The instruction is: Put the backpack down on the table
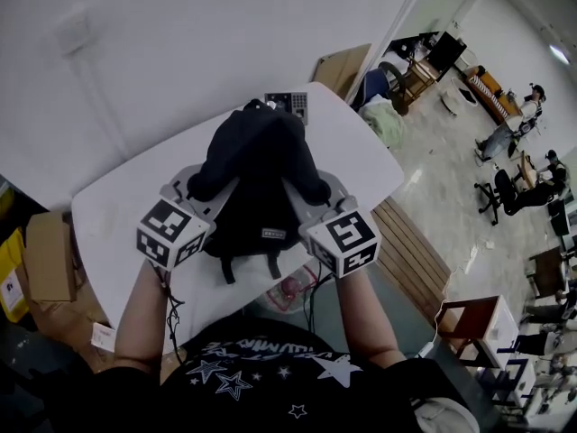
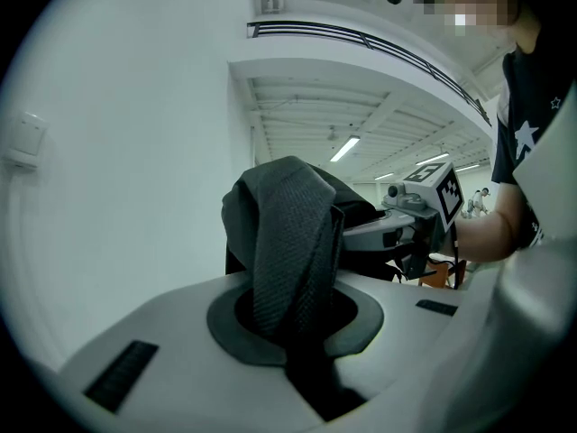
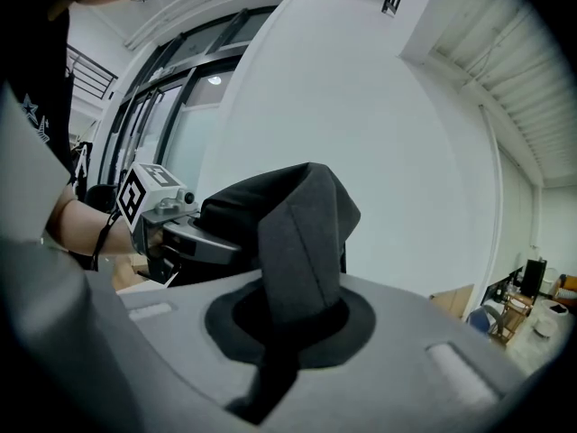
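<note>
Head view, starting at the left: the left gripper [image 1: 192, 188] is clamped on one shoulder strap [image 2: 288, 242] of the backpack [image 1: 257, 174], and the left gripper view shows the woven strap pinched between its closed jaws. In the middle, the dark backpack hangs between the two tools over the white table [image 1: 108, 219], with its loose lower straps trailing toward the near edge. Whether its base already rests on the top I cannot tell. To the right, the right gripper [image 1: 326, 195] is likewise clenched on the other strap [image 3: 302, 242]. Judging from this, the carry to the table looks done. What remains is lowering the bag until it sits, then letting both straps go.
</note>
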The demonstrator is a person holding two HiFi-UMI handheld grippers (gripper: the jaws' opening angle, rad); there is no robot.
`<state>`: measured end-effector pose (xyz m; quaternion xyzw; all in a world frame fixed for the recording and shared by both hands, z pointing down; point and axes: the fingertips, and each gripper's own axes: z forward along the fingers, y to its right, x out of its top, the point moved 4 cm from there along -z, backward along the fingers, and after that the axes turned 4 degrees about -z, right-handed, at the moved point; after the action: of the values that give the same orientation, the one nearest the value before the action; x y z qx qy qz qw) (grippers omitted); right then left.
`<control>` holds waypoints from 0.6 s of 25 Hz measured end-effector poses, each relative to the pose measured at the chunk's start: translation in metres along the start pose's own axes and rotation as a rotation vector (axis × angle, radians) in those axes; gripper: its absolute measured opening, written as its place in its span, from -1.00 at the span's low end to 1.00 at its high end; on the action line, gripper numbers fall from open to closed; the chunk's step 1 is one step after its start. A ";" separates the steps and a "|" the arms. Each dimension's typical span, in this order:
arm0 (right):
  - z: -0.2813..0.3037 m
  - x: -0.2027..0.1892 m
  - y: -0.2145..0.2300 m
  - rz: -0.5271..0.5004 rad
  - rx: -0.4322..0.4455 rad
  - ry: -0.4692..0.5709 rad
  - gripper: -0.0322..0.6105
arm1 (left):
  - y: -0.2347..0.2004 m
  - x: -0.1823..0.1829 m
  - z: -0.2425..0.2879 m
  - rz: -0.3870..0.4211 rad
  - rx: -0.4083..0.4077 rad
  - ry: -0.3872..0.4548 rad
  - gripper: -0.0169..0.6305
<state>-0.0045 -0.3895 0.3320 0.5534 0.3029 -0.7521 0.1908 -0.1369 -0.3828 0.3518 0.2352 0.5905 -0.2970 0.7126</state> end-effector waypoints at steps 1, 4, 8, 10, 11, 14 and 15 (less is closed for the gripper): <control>0.007 0.000 0.004 0.000 -0.004 0.001 -0.85 | -0.008 0.000 0.004 0.003 -0.001 0.000 -0.80; 0.027 0.001 0.015 0.002 -0.008 -0.004 -0.85 | -0.028 0.001 0.016 0.004 -0.002 0.002 -0.80; 0.045 0.000 0.027 0.002 -0.014 -0.005 -0.85 | -0.047 0.000 0.027 0.003 -0.005 0.006 -0.80; 0.052 -0.004 0.033 0.003 -0.023 -0.010 -0.85 | -0.054 -0.001 0.034 0.007 -0.003 0.004 -0.80; 0.055 -0.007 0.036 0.004 -0.026 -0.016 -0.85 | -0.057 -0.003 0.038 0.009 -0.002 0.002 -0.80; 0.065 -0.013 0.041 0.000 -0.031 -0.032 -0.85 | -0.066 -0.009 0.046 0.011 -0.001 0.001 -0.80; 0.068 -0.013 0.042 -0.006 -0.032 -0.031 -0.85 | -0.069 -0.010 0.047 0.012 -0.001 0.004 -0.80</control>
<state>-0.0228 -0.4664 0.3482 0.5374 0.3137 -0.7563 0.2019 -0.1533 -0.4630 0.3718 0.2390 0.5907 -0.2922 0.7132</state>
